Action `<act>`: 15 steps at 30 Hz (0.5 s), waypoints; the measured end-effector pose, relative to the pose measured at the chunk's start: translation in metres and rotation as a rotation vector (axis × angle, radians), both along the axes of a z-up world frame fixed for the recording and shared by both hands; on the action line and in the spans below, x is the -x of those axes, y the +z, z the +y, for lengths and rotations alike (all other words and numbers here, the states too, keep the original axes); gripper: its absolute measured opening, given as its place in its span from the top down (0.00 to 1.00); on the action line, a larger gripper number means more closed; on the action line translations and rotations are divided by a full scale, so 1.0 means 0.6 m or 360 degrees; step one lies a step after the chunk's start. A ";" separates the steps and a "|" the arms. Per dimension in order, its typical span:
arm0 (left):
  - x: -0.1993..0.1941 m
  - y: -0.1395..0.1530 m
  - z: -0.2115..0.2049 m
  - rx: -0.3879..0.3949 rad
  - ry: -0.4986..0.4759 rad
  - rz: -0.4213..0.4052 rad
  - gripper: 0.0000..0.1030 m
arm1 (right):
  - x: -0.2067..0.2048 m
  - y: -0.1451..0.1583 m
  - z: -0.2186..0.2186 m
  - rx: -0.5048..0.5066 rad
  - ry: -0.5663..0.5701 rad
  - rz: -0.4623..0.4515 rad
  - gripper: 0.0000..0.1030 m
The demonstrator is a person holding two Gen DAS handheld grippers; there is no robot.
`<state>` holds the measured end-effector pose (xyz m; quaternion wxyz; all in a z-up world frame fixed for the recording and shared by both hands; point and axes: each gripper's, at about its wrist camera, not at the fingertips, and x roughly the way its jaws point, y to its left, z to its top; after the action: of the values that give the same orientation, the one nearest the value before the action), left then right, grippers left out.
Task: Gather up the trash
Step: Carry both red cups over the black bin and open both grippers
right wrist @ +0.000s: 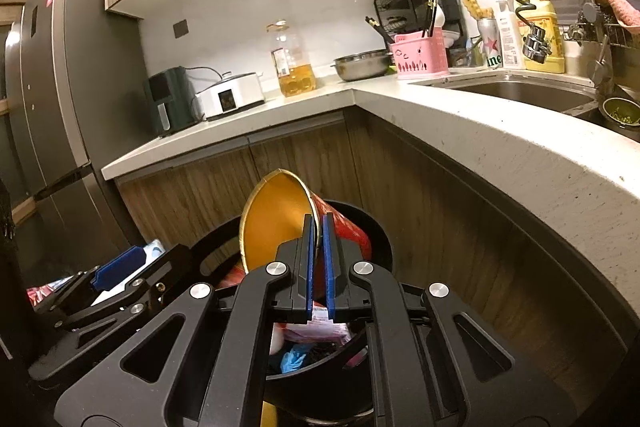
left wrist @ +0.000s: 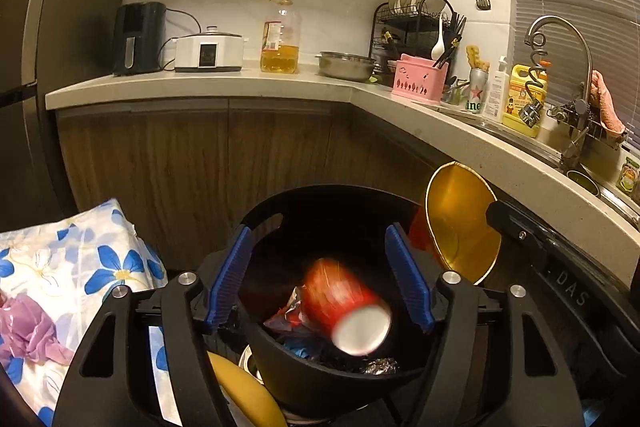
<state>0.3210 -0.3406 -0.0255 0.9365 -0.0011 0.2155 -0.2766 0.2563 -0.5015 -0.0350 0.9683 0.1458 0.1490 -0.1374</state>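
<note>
- Left gripper (left wrist: 320, 277) gapes empty; the red cup (left wrist: 348, 311) sits blurred over the bin (left wrist: 264, 215).
- Right gripper (right wrist: 318, 267) pinches the bowl (right wrist: 276, 219) rim above the bin's far side; released off-centre, it could miss.

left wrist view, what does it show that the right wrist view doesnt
Only the left wrist view shows a blurred red cup between the open pads of the left gripper, above the bin, touching neither, plus a floral bag at left.

Only the right wrist view shows the fridge and the right gripper shut on the rim of the gold-lined paper bowl.

Both show the black trash bin, that bowl, the oil bottle and the pink basket on the counter.
</note>
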 end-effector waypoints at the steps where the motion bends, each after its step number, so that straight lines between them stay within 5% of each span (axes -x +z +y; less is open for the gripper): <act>1: 0.000 -0.001 0.002 0.0006 0.0003 0.0006 0.33 | 0.000 -0.001 0.000 0.0000 -0.0003 0.0007 0.94; 8: 0.008 0.006 0.036 0.0056 0.0077 0.0021 0.21 | 0.007 -0.002 0.003 -0.0007 -0.0011 0.0023 0.78; 15: 0.038 0.014 0.082 0.0031 0.0204 -0.0005 0.15 | 0.036 0.000 0.032 0.0043 -0.0027 0.0022 0.49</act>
<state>0.2982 -0.2916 -0.0171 0.9526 -0.0236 0.2108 -0.2180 0.2348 -0.4825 -0.0349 0.9679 0.1330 0.1527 -0.1486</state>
